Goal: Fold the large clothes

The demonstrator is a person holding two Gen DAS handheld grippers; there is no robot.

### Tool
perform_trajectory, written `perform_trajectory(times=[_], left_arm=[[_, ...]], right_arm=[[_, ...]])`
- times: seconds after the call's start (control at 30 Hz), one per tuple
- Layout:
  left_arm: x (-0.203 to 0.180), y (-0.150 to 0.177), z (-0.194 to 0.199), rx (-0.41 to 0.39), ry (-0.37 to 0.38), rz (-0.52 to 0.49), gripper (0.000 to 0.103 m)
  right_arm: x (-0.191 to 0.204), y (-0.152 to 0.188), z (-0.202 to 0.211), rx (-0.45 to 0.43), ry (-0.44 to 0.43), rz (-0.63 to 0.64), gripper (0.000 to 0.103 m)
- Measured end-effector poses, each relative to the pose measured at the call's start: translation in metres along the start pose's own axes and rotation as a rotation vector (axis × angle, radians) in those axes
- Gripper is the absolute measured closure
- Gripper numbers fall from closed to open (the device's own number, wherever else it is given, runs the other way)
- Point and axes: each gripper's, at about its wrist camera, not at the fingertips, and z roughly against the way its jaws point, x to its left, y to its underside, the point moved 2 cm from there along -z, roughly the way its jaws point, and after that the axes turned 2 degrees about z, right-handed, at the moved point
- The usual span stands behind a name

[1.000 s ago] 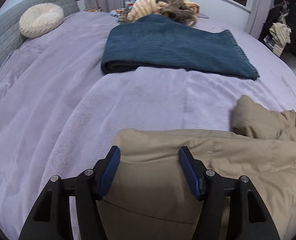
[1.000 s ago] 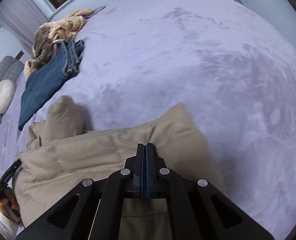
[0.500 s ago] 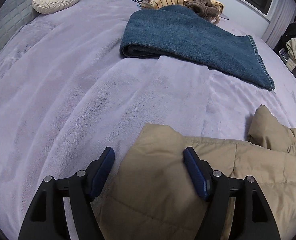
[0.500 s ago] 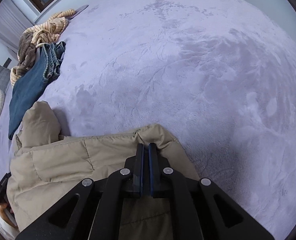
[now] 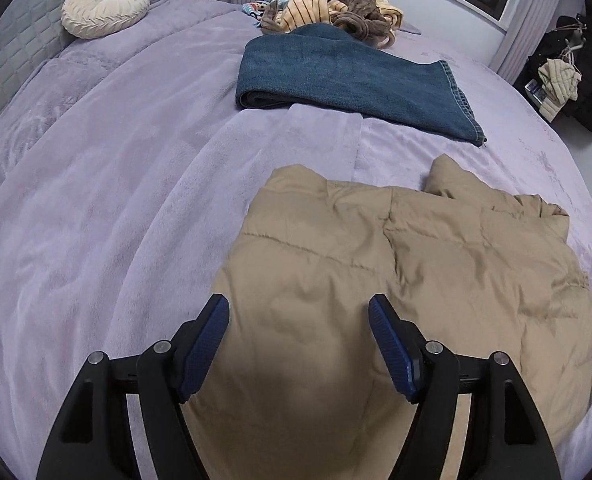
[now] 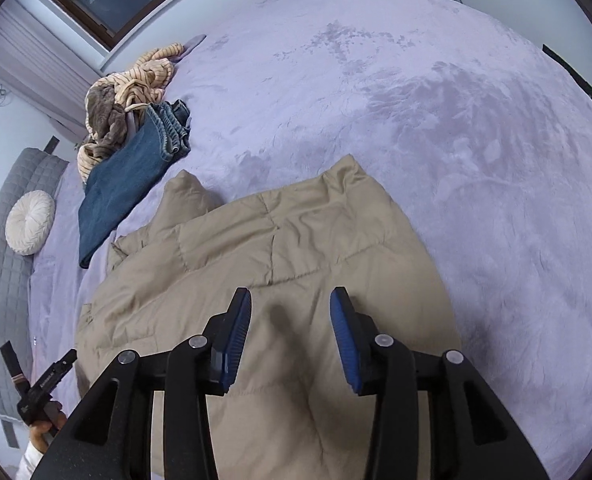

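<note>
While the right gripper (image 6: pixel 290 336) hangs over the tan puffer jacket (image 6: pixel 280 256) with its jaws opening and nothing pinched between the blue pads, the left gripper (image 5: pixel 299 344) also stands wide apart above the same jacket (image 5: pixel 395 264), clear of the fabric. Jacket lies folded flat on the lilac bedspread (image 5: pixel 116 184), directly under and ahead of both tools. Folded jeans (image 5: pixel 347 80) sit farther ahead, with a heap of striped and brown clothes (image 5: pixel 335 8) beyond them.
</note>
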Motion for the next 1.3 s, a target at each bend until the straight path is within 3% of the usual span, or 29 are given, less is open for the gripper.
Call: perform_trajectory(times=[0.2,0.3,0.47,0.7,0.83,1.07,1.13,1.17,1.3], left_arm=[[0.000,0.038,0.020,0.043,0.025,0.012,0.029],[0.003,0.054,0.028,0.048,0.023,0.029,0.002],[0.004,0.075,0.039,0.045,0.004,0.029,0.001],[0.016,0.099,0.033,0.128,0.054,0.119,0.001],[0.026,0.109,0.028,0.140,0.044,0.175,0.001],[0.042,0.127,0.009,0.213,0.220,0.321,0.001],[0.046,0.133,-0.001,0.238,0.277,0.372,0.001],[0.047,0.136,-0.005,0.247,0.303,0.391,0.001],[0.045,0.136,-0.023,0.270,0.411,0.442,0.001]], right_arm=[[-0.007,0.036,0.022,0.015,-0.016,-0.044,0.057],[-0.014,0.054,0.029,0.024,-0.018,-0.074,0.057],[-0.023,0.081,0.036,0.044,-0.023,-0.115,0.056],[-0.032,0.115,0.029,0.076,-0.075,-0.201,0.035],[-0.041,0.128,0.019,0.088,-0.111,-0.274,0.023],[-0.062,0.142,0.004,0.081,-0.198,-0.428,0.021],[-0.066,0.146,-0.005,0.097,-0.233,-0.469,0.014],[-0.067,0.148,-0.011,0.103,-0.254,-0.495,0.001],[-0.063,0.148,-0.024,0.094,-0.307,-0.515,0.000]])
